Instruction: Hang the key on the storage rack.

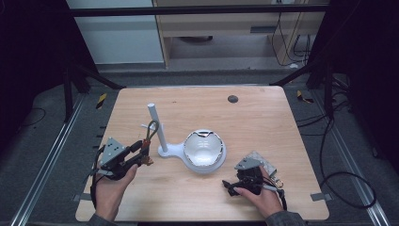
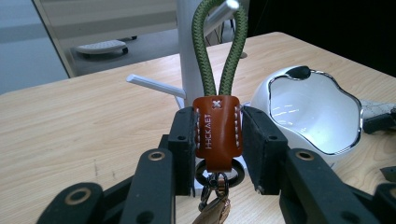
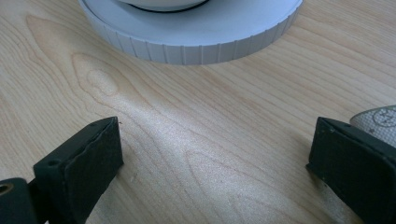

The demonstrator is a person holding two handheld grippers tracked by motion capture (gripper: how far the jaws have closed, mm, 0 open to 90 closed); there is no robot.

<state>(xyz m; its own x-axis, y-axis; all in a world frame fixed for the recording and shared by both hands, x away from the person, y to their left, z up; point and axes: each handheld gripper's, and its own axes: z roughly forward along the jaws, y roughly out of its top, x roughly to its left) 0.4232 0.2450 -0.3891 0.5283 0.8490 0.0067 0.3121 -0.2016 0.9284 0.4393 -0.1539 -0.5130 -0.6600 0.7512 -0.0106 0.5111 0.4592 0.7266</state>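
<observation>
At the left of the wooden surface (image 1: 263, 122), the left gripper (image 1: 143, 154) is clamping its fingers (image 2: 184, 140) on the brown leather tab of a green-cord key fob (image 2: 217, 130), its loop hanging beside the white upright peg stand (image 1: 155, 127); hooking it probably remains. The glossy white bowl (image 1: 203, 148) is sitting centre. The right gripper (image 1: 230, 186) is resting wide open, empty.

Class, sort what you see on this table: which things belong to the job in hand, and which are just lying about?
Part of the job:
- key fob, brown leather tab with a green cord loop
- left gripper, shut on the tab
- white stand with pegs, just beyond the loop

Lying about:
- white bowl
- patterned pouch by the right gripper, which is open
</observation>
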